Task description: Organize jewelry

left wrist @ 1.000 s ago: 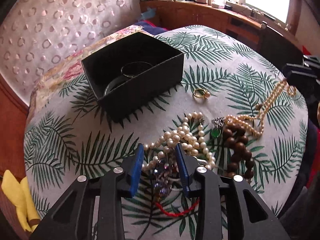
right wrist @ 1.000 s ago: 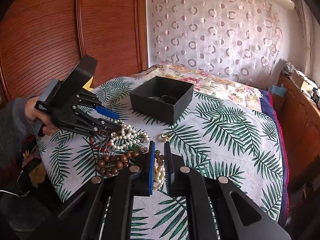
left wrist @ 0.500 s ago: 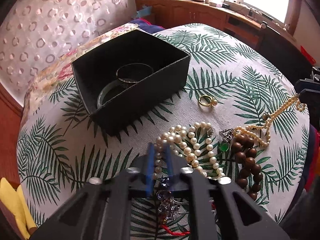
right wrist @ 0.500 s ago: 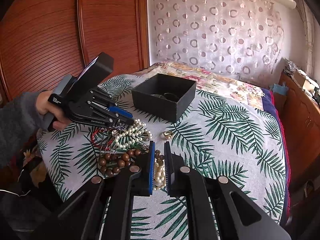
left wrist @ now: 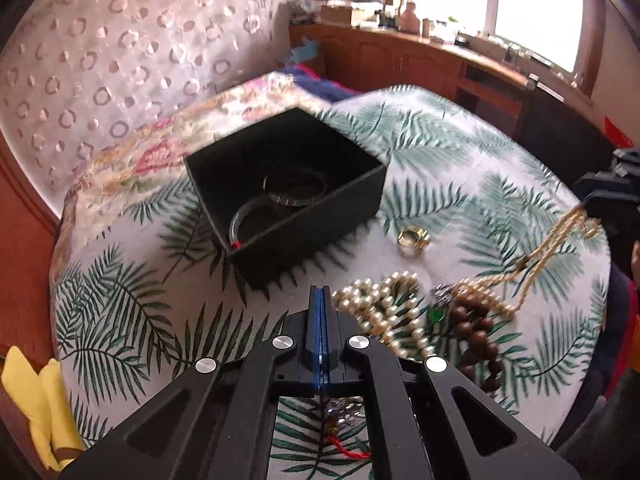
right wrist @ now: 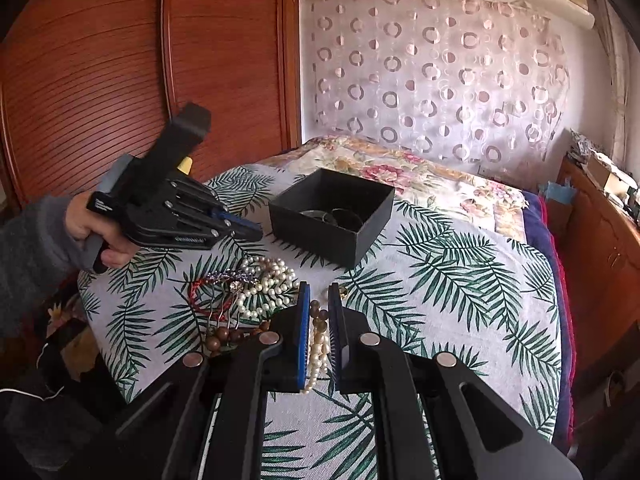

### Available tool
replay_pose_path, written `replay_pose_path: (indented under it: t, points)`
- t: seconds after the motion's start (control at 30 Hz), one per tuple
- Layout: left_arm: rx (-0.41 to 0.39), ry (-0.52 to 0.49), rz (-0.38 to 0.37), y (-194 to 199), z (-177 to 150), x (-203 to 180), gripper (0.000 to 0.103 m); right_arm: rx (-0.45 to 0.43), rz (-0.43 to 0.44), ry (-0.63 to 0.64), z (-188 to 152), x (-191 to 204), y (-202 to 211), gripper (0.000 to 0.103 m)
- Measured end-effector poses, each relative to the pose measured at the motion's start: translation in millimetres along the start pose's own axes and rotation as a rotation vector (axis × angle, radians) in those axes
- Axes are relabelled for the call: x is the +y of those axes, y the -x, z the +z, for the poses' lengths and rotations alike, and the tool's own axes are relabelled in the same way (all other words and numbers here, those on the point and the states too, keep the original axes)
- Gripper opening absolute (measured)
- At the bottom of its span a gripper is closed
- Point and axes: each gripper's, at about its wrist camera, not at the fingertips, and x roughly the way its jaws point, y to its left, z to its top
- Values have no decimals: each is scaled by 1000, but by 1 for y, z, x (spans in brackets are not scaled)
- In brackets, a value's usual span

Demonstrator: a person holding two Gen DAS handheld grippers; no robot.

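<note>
left hand-held gripper (left wrist: 320, 300) closed, empty — above pearls (left wrist: 376, 312)

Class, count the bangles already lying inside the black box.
2: a dark metal bangle toward the box's back, and a translucent greenish bangle nearer the front wall. Others may be hidden.

The left gripper (left wrist: 320, 300) is now raised off the jewelry pile (right wrist: 248, 284) and carried toward the black box (right wrist: 332, 216); its fingers (left wrist: 316, 320), spread a second ago, are pressed together with nothing seen between them.
</note>
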Motion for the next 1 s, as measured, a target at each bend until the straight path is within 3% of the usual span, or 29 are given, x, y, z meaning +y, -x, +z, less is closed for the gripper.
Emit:
replay_pose_path:
  t: [0.07,0.2,0.3,0.4,0.5,0.53,0.6,0.73,1.0]
  points:
    - [27,-2,19,-8,-3,4,0,0,1,-1,0,0,0,10]
    - [81,8,4,-22,-11,12,14,7,6,-6,-1,-1,-2,10]
    - [103,15,-31,-28,-14,15,16,10,8,-11,-3,-2,-4,10]
    - [113,-6,-17,-31,-16,14,19,12,7,-14,-4,-2,-5,10]
    - [111,-8,-11,-31,-12,12,19,11,6,-14,-4,-2,-5,10]
    - [108,-6,-24,-31,-12,12,6,10,8,-15,-4,-2,-5,10]
    - [103,-21,-23,-30,-10,6,6,6,8,-12,-3,-2,-4,10]
    - [51,13,-7,-17,-8,1,6,-18,6,7,7,0,5,10]
    - [-169,70,-14,56,23,-4,6,-93,-2,44,41,1,25,10]
